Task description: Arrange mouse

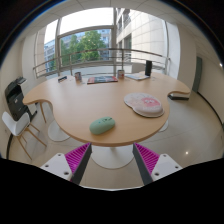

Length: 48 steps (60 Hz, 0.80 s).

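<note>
A pale green mouse (pixel 102 125) lies near the front edge of a round wooden table (pixel 80 100). To its right, further along the table, sits a round pink and white mouse pad (pixel 144 103). My gripper (pixel 113 158) hangs below and in front of the table edge, short of the mouse. Its two fingers with magenta pads (pixel 77 157) stand wide apart with nothing between them; only the table's white pedestal (pixel 111 152) shows in the gap.
A dark flat object (pixel 179 95) lies at the table's right edge. A book (pixel 101 80), a cup (pixel 121 73) and small items sit at the far side by the window. A white chair (pixel 20 125) stands to the left.
</note>
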{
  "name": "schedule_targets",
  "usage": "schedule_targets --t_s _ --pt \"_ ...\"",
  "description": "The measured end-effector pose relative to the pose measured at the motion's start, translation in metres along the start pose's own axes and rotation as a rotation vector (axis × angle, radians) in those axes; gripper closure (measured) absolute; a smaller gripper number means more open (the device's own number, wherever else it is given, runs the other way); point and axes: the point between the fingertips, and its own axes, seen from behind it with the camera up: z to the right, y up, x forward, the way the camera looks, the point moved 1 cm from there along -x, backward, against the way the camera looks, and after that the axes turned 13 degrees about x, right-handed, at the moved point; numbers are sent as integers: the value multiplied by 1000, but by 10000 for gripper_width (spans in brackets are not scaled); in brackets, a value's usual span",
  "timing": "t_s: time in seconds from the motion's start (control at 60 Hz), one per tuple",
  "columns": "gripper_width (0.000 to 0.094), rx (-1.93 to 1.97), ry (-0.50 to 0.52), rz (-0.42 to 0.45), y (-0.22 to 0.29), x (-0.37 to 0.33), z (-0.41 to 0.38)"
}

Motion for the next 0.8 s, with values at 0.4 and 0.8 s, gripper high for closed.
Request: schedule_targets --t_s 0.4,0.8 --pt "78 -10 43 -40 5 132 -61" --pt "440 -119 93 -18 34 184 -112"
